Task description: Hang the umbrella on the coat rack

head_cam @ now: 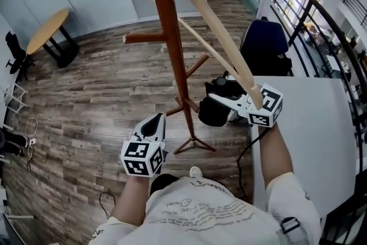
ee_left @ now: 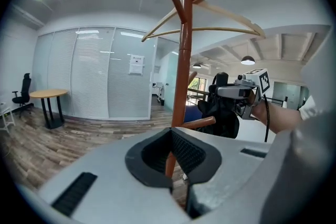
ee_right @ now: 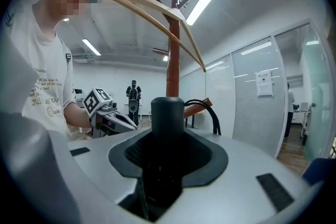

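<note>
Fingers [ee_right: 252, 168] of the right gripper [head_cam: 221, 100] are clamped on the black handle of the folded umbrella [ee_right: 168, 120]. Those of the left gripper [head_cam: 161, 118] stand tip to tip with nothing between them, held low in front of the coat rack [head_cam: 172, 49]. The umbrella is carried just right of the rack's pole, near a lower peg [ee_right: 198, 107], and is not yet hung.

Step in hand, as judged: presenting the umbrella to a peg. The next move calls for passing the strap loop [ee_right: 213, 116] over the peg's raised tip, then parting the jaws only once the weight rests there. A pale wooden hanger [head_cam: 221, 31] slopes down across the approach and could be knocked.

Only the right gripper view shows the loop beside the peg; whether it is already over the peg cannot be told. The head view hides the loop but shows the rack's feet. The left gripper view gives the umbrella's height against the peg, side-on.
</note>
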Tool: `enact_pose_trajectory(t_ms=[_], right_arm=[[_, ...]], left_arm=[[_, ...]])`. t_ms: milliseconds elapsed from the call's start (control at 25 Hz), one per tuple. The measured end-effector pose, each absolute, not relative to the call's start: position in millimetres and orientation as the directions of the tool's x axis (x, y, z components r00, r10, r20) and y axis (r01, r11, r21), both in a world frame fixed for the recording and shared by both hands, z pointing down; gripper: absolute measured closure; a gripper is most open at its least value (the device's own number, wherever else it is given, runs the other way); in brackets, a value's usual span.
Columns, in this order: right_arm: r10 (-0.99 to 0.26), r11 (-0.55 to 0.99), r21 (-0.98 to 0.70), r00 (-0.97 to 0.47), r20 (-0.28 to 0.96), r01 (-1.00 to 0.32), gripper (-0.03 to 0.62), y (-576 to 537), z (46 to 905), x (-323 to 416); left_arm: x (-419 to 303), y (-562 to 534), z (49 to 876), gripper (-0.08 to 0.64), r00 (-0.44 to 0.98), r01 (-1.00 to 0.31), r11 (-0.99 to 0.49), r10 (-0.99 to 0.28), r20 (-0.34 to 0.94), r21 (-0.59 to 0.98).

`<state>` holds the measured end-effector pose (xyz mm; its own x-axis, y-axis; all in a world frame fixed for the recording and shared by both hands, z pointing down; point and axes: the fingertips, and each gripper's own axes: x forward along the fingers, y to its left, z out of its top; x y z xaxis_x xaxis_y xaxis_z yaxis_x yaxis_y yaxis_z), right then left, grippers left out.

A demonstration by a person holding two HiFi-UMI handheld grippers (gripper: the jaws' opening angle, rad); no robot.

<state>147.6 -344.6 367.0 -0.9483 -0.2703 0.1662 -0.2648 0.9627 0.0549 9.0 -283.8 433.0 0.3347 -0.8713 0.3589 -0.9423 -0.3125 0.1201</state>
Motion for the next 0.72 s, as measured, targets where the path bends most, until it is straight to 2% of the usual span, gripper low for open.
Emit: enact_pose_trajectory(t_ms=[120,360,560,720], right_arm=[[-0.215,0.976,0.052,-0.962,0.169,-0.209,0.442,-352.6,359.7,135.5],[-0.219,0.975,0.083,-0.957,0.19,-0.207,0.442,-359.1,360.6,128.1],[-0.197,0.98,0.011,-0.96,0.199,-0.199,0.442,-326.8,389.0,134.3],[-0.227,0.968,-0.05,-0.945,0.236,-0.245,0.442,-305.2,422.3,130.7]], left_arm=[[1.5,-290.2,430.9,0.555,0.315,-0.949,-0.292,-0.88,0.355,0.119],[-10.7,-293.4,435.3,0.555,0.303,-0.953,-0.274,-0.885,0.354,0.131],[-15.6,-296.3,448.6,0.555,0.304,-0.952,-0.262,-0.882,0.359,0.161],[-8.1,-305.8,449.9,0.555,0.352,-0.935,-0.307,-0.867,0.353,0.178]])
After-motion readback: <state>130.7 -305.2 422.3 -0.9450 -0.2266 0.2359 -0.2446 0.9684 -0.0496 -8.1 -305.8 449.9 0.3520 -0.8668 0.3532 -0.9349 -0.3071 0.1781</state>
